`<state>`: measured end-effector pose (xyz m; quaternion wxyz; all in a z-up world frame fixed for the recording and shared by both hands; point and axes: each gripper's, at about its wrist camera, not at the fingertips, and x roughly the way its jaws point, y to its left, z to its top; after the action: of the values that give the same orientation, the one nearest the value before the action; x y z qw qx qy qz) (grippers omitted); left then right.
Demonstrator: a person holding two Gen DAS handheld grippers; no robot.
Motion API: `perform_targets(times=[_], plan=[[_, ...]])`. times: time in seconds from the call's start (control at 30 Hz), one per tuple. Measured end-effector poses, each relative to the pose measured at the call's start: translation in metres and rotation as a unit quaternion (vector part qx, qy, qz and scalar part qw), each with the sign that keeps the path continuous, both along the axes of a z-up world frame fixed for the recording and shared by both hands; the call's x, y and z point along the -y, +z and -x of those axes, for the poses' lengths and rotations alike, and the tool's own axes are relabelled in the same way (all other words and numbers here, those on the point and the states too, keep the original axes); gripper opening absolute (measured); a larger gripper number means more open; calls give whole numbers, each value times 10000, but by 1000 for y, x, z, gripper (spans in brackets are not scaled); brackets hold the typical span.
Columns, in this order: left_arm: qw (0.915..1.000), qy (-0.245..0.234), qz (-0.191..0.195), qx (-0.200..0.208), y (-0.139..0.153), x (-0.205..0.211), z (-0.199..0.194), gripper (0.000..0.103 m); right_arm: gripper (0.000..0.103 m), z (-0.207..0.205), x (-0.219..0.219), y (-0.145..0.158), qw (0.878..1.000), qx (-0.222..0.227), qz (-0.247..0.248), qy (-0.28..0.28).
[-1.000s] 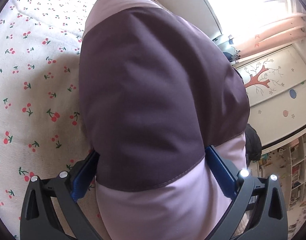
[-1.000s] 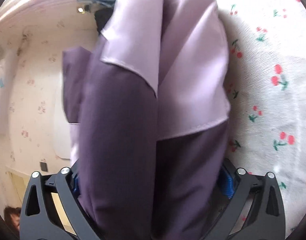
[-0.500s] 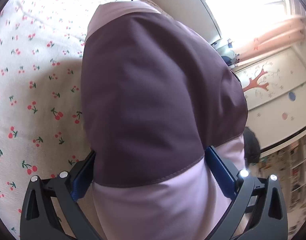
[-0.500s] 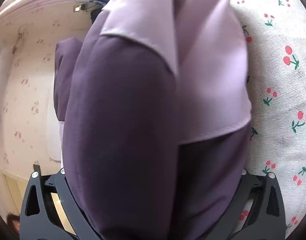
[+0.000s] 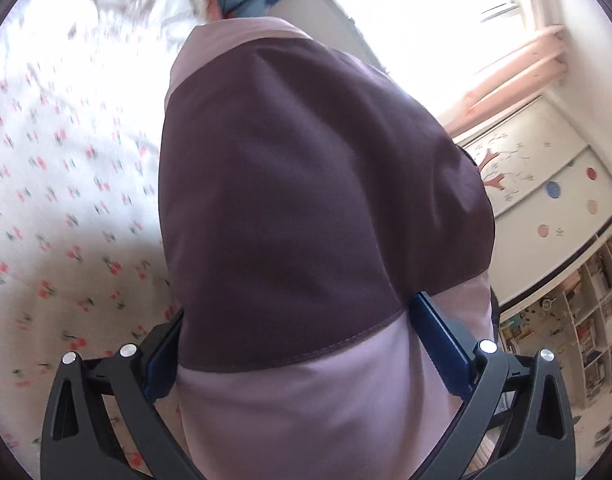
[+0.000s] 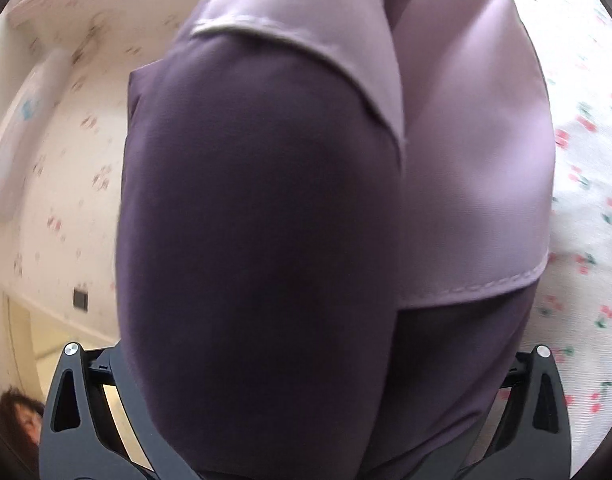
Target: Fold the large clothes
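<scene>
A large garment in dark purple and pale lilac (image 5: pixel 306 208) fills the left wrist view and drapes forward from my left gripper (image 5: pixel 298 344), which is shut on it; blue pads (image 5: pixel 438 340) show at each side of the cloth. In the right wrist view the same garment (image 6: pixel 266 220) bulges close to the lens. My right gripper (image 6: pixel 306 408) is shut on it, with its fingertips hidden under the fabric. The garment hangs above a white bed sheet with red cherries (image 5: pixel 58 200).
The cherry sheet also shows at the right of the right wrist view (image 6: pixel 586 240). A bright window with pink curtains (image 5: pixel 506 64), a painted cabinet (image 5: pixel 546 192) and bookshelves (image 5: pixel 586 328) lie right of the bed. A wallpapered wall (image 6: pixel 58 160) stands at the left.
Both grippers have lifted and tilted with the garment still held. The cloth now fills more of the right wrist view, and the bed has slid away beneath with motion blur.
</scene>
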<state>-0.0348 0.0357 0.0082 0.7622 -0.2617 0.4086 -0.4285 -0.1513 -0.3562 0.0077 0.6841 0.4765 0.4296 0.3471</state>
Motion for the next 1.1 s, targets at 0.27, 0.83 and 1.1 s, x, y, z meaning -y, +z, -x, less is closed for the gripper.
perform_targets(times=[0.27, 0.83, 1.1], plan=[[9983, 564, 66, 138, 10, -64, 15, 98, 97, -8, -62, 22, 9993, 179, 79, 333], [9716, 1889, -501, 1335, 155, -224, 11, 98, 97, -78, -226, 85, 9810, 1189, -553, 1431], [9627, 2148, -599, 1533, 162, -277, 15, 98, 97, -74, -291, 98, 9705, 1541, -676, 1725]])
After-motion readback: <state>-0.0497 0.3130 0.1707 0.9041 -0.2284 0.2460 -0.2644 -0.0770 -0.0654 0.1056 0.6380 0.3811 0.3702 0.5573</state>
